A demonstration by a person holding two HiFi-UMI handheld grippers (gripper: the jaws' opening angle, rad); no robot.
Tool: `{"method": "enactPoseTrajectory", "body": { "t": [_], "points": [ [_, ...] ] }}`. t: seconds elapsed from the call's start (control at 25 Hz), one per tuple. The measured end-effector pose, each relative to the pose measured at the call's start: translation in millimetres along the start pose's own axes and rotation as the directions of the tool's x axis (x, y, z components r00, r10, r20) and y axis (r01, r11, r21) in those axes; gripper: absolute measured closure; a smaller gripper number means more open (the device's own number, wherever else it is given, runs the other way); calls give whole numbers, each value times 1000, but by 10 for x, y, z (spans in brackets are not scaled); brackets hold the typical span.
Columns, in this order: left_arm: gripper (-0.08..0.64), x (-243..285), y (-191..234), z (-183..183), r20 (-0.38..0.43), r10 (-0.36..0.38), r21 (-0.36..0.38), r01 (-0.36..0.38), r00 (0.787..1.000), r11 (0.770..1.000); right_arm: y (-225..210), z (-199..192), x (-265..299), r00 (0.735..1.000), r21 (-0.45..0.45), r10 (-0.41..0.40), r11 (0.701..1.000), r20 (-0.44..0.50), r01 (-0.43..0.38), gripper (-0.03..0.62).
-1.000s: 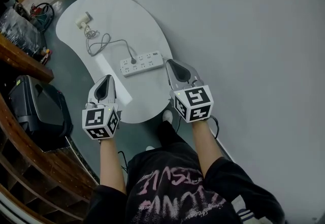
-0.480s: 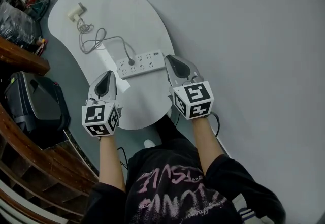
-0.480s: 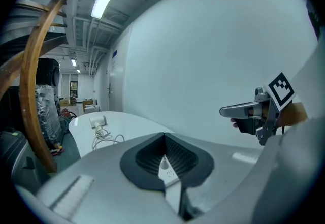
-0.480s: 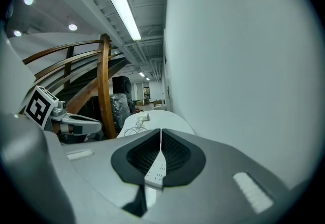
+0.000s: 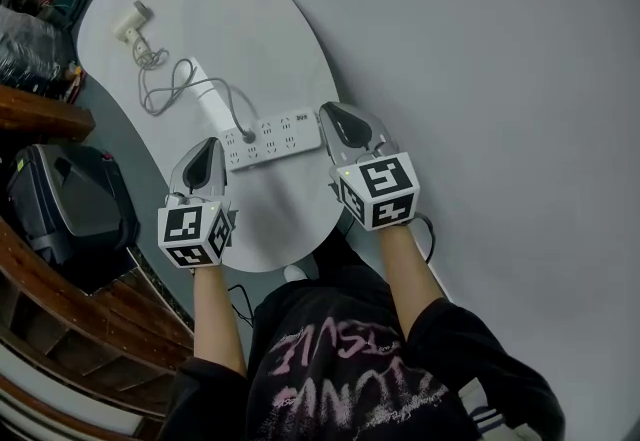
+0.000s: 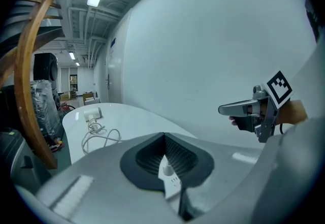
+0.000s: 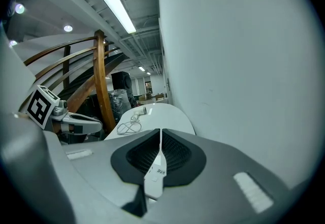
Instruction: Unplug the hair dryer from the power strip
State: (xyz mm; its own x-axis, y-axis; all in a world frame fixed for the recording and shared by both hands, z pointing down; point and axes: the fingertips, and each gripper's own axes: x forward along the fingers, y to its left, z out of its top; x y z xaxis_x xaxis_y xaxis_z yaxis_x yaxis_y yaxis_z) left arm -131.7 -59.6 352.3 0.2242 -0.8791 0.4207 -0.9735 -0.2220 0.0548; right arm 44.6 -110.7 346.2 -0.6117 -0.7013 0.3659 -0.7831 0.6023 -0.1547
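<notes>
The hair dryer (image 5: 128,24) is lying at the white table's (image 5: 260,19) far left end, the left gripper (image 5: 210,146) is hovering closed and empty beside the power strip (image 5: 272,139), which is holding the dryer's plug (image 5: 248,136), and the right gripper (image 5: 331,116), also empty, is parting its jaws a sliver.

Seen past the left tongs (image 6: 164,135), the power strip (image 6: 171,183) shows only as a sliver, low centre. In the head view, the hair dryer (image 5: 128,24), upper left, is too small for detail.
</notes>
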Motion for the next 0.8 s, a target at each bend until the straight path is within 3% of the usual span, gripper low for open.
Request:
{"method": "enactPoseTrajectory", "body": {
  "t": [0.8],
  "points": [
    [558,329,130,162,-36,102,-8,-102,994,995,-146,27,543,984,-4,163,987,-68,-164,558]
  ]
}}
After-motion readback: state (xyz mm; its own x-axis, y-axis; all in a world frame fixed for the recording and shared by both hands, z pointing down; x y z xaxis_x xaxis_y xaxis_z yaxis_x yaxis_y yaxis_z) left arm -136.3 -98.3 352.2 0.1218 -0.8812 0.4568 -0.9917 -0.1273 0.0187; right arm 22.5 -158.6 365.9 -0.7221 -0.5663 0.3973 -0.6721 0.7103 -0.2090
